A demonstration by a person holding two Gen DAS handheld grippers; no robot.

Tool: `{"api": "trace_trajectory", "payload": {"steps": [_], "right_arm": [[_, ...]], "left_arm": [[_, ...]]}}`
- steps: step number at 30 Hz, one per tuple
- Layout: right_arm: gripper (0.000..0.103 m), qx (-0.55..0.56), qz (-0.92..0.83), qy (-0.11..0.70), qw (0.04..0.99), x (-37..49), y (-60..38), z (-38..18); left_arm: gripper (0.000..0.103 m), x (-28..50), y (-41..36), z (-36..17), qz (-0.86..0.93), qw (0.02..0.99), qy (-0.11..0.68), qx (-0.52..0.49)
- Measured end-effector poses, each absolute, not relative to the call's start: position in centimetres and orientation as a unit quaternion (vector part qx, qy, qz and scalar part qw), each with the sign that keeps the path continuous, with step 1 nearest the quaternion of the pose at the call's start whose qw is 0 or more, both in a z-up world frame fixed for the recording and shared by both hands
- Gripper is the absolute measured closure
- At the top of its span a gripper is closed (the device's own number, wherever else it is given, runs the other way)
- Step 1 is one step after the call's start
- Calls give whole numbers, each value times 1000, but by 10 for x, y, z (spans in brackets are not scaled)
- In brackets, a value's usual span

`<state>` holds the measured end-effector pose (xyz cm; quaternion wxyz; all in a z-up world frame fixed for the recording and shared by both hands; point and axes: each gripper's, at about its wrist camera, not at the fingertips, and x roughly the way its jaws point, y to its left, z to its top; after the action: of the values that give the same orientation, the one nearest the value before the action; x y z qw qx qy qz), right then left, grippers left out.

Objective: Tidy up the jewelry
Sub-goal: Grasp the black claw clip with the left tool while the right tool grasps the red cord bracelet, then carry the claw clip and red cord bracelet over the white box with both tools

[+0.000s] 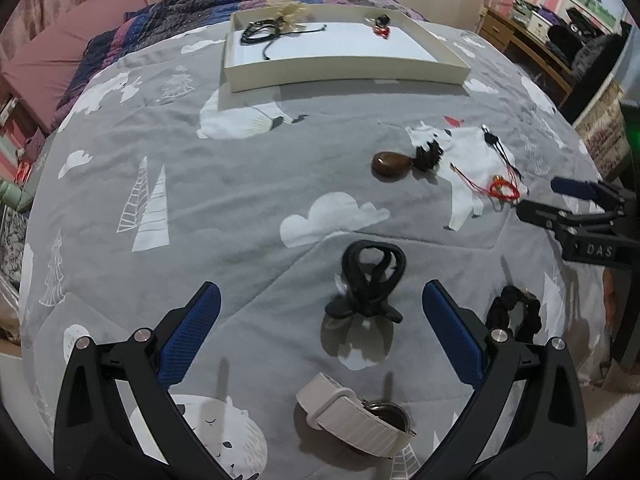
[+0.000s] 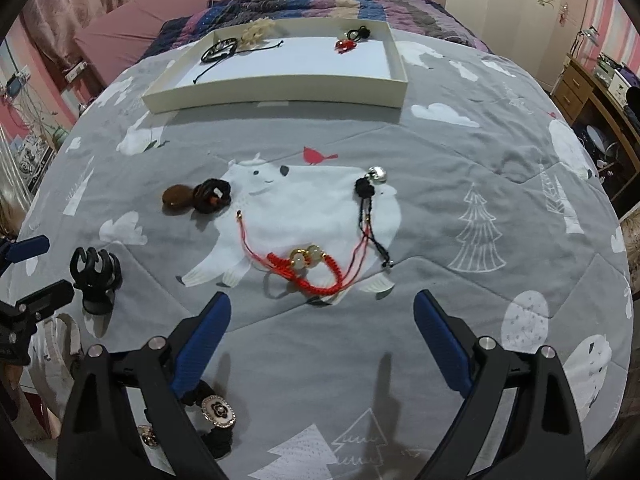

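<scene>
A beige woven watch strap (image 1: 352, 416) lay nearest the left gripper (image 1: 320, 336), whose fingers were spread and empty, a black plastic claw hair clip (image 1: 370, 280) between them. The right gripper (image 2: 322, 340) was likewise spread, empty, over the red braided cord bracelet with pale beads (image 2: 310, 270), its long axis lying roughly across the fingers. In the shallow white cardboard tray (image 2: 276, 98) only about three pieces were seen; most remained on the grey quilt (image 1: 240, 200). Task judged early.
</scene>
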<state>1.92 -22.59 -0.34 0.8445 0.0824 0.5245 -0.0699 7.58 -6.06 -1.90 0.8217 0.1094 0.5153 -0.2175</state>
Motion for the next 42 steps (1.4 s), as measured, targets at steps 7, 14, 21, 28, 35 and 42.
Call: {"api": "trace_trajectory", "payload": {"steps": [7,14,21,28,35,42], "right_arm": [[11,85,-61,528,843,26,-220,-7],[12,80,-56,527,844,32,-214,-8],[33,67,-51,536,840,40,-208,-14],[53,75,-39,546,834,45,-207,-23],[56,76,-37,544,835,45,-207,-27],[91,73,-31,530,844,45,-212,-25]], "left_arm": [[6,75,-71,-24,-225,819,514,123],[22,82,-74,-35,-224,808,530,124],[44,87,-78,-43,-236,798,542,119],[55,87,-81,-44,-247,797,538,117],[69,90,-80,-45,-262,793,541,99],[69,90,-79,-43,-252,799,536,100]]}}
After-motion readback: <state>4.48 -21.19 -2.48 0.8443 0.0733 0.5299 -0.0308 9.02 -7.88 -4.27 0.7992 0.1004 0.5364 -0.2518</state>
